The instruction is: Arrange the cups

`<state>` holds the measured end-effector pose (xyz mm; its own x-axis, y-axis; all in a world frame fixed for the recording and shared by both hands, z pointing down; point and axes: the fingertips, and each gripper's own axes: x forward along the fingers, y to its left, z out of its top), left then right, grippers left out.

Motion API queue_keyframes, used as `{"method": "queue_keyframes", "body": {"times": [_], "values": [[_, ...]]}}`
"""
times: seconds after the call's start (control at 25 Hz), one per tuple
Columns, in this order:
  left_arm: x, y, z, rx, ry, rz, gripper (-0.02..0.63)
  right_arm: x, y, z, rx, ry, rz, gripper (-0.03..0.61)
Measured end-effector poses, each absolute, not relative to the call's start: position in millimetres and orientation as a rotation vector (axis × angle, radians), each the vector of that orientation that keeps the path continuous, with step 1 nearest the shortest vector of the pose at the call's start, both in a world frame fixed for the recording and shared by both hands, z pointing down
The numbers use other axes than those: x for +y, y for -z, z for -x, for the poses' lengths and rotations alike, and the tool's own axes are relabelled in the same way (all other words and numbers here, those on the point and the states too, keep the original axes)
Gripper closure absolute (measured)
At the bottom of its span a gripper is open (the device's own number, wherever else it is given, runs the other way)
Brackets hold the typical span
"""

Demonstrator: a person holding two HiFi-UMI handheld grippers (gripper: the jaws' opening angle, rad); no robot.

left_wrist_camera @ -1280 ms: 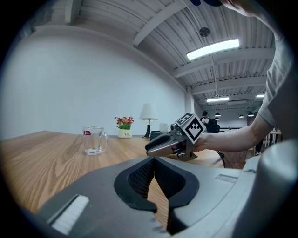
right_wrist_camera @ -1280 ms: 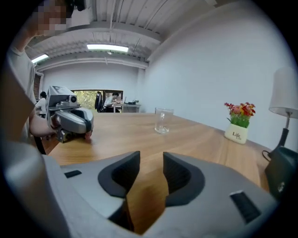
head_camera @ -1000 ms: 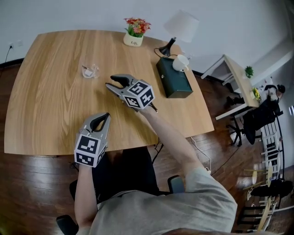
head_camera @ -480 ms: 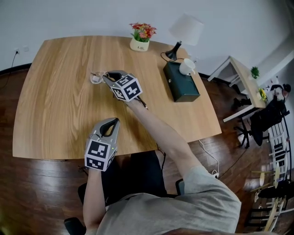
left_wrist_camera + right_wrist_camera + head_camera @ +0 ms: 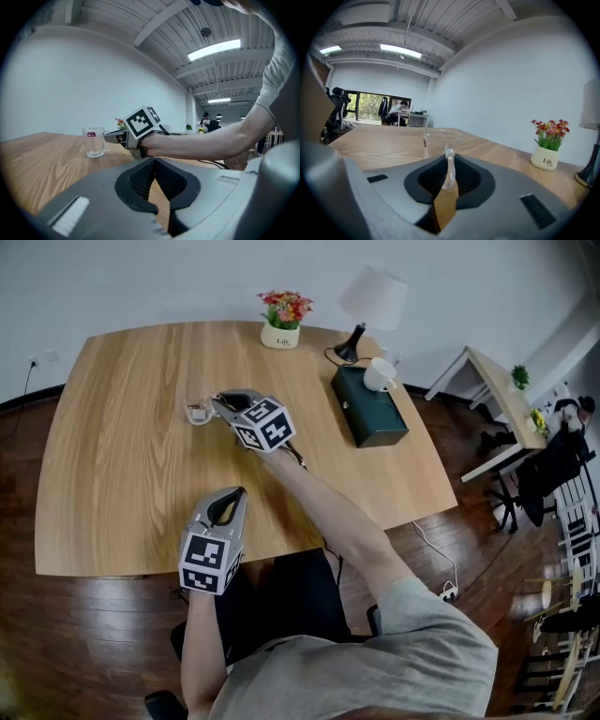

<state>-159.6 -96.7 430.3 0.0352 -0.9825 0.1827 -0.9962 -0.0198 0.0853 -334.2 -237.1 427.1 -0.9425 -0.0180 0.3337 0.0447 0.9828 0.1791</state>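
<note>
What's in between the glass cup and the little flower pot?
Nothing at all: only bare wooden table lies between the glass cup and the flower pot. The head view shows that stretch best.

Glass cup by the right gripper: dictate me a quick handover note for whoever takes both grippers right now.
Right gripper: jaws closing on the handle of the glass cup, which stands upright on the table; not lifted.
Left gripper: shut, empty, near the table's front edge.
White cup: on the dark box near the lamp, untouched.
Done: the grasp, nearly. Left: move the cups into their arrangement.
</note>
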Motion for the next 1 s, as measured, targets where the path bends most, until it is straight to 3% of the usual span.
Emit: {"method": "queue_keyframes", "body": {"times": [0.32,0.64,0.84,1.0], "values": [[-88.8,-425.8,167.6,-2.067,-0.097,-2.106,0.603,-264.2,-383.9,249.2,-2.955,0.094,-0.067,0.522],[-96.8,-426.0,163.8,-2.057,-0.104,-2.125,0.603,-384.2,-308.2,48.7,-2.937,0.23,-0.562,0.522],[-95.5,-428.0,162.7,-2.058,-0.106,-2.123,0.603,-465.3,-314.1,-52.5,-2.759,0.214,-0.878,0.522],[-95.3,-430.5,161.3,-2.056,-0.101,-2.123,0.603,-491.5,-332.6,-83.2,-2.7,0.129,-0.93,0.522]]}}
